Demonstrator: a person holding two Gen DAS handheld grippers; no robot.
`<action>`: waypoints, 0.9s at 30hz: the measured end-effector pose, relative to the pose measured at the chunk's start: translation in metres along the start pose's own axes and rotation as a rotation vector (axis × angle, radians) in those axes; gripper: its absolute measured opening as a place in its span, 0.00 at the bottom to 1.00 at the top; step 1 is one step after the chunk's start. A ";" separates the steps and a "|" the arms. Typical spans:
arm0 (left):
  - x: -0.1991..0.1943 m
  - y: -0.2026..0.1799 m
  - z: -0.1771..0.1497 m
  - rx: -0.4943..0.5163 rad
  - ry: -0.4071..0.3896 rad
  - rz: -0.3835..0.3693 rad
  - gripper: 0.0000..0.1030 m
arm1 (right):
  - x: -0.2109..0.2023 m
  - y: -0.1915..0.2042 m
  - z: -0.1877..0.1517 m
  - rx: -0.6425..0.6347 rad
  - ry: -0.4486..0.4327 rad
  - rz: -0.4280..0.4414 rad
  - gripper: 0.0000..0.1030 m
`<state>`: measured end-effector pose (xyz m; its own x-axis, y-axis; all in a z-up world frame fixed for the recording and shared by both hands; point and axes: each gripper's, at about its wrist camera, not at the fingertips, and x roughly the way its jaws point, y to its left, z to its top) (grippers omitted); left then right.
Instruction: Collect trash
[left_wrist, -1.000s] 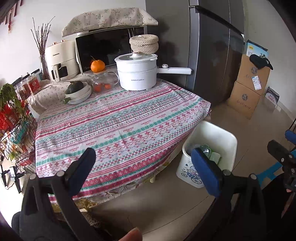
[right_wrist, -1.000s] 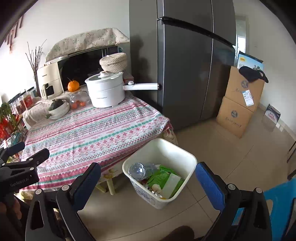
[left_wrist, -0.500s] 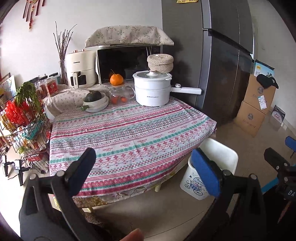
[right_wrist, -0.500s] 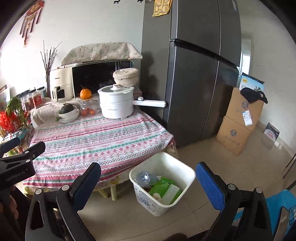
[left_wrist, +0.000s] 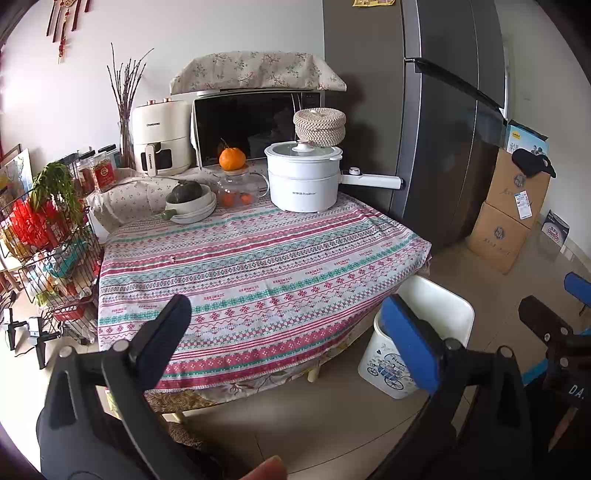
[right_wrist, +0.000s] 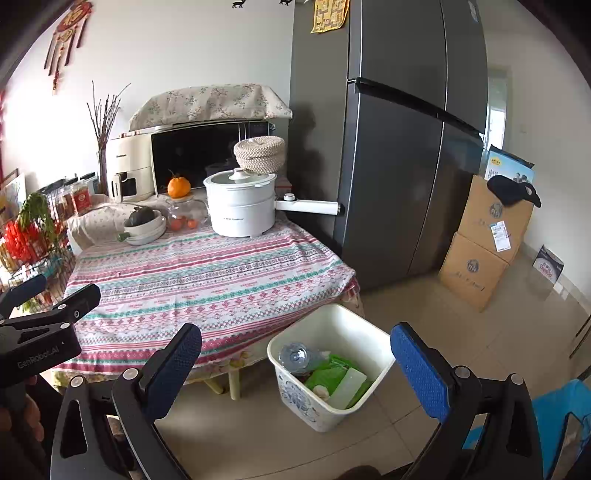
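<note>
A white plastic bin (right_wrist: 334, 373) of green trash is framed between the empty, spread right hand-held gripper (right_wrist: 295, 362); the left hand-held gripper (left_wrist: 286, 332) is likewise spread.

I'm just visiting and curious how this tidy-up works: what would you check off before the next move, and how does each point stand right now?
1. Left gripper open and holding nothing: ok.
2. Right gripper open and holding nothing: ok.
3. Bin upright on the floor beside the table, with room left above the bottle and green wrappers: ok.
4. Trash left on the tablecloth: none visible; only the pot, bowls and glass teapot at the back: ok.
5. Trash left on the floor: cannot tell; the space under the table is hidden.
</note>
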<state>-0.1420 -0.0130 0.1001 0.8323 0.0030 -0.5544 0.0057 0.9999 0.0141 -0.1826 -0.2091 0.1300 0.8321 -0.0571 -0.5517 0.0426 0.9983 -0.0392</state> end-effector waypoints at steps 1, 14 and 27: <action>0.000 0.000 0.000 -0.001 0.000 0.001 0.99 | 0.000 0.000 0.000 0.000 0.001 0.000 1.00; -0.001 -0.003 0.003 -0.005 -0.005 -0.002 0.99 | -0.001 0.003 0.000 -0.006 -0.015 -0.003 1.00; -0.004 -0.004 0.003 -0.014 -0.015 -0.003 0.99 | -0.002 0.001 0.002 0.005 -0.022 -0.007 1.00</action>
<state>-0.1440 -0.0173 0.1048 0.8407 0.0003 -0.5415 0.0005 1.0000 0.0012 -0.1830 -0.2077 0.1321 0.8440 -0.0640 -0.5326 0.0510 0.9979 -0.0391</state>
